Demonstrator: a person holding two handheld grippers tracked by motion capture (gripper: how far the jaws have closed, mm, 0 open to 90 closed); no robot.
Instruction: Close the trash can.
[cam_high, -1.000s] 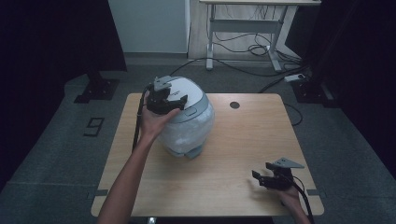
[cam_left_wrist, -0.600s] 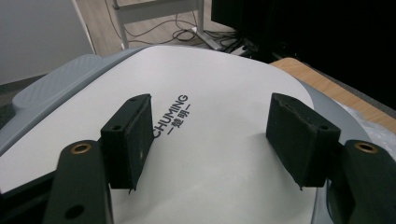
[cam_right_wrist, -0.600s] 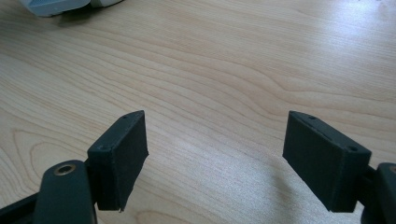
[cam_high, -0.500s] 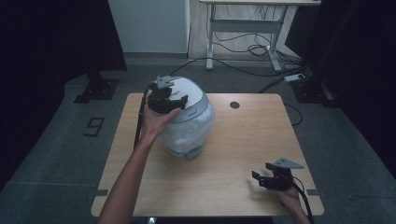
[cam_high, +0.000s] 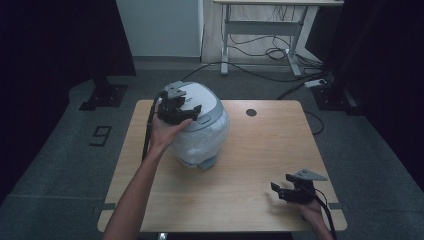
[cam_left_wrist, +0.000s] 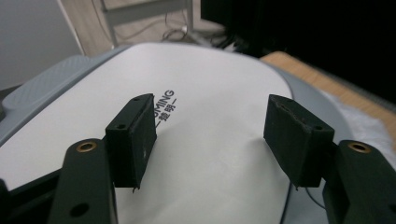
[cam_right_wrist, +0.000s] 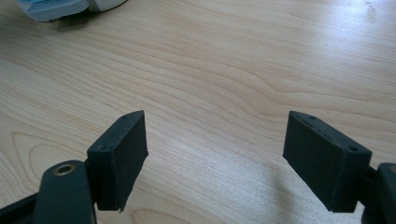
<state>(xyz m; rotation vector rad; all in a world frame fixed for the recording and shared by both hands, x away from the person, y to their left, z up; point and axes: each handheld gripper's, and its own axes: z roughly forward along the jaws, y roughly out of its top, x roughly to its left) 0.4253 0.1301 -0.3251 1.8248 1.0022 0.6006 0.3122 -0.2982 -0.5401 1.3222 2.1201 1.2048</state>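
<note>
The left gripper (cam_high: 196, 111) sits on the rice cooker (cam_high: 202, 132) lid, jaws apart, just been closing on nothing. Push gently. The right gripper (cam_high: 280, 192) rests spread.

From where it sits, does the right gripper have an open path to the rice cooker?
Probably yes: bare table lies between the right gripper and the rice cooker. The left gripper is over the lid, jaws just closing, nothing between them.

A person's left gripper (cam_high: 186, 113) is resting on the white lid of a rice cooker (cam_high: 202, 131) that is sitting on a wooden table (cam_high: 240, 200). Its jaws have just been closing slightly. The right gripper (cam_high: 280, 190) is lying near the table's front right corner, well apart.
</note>
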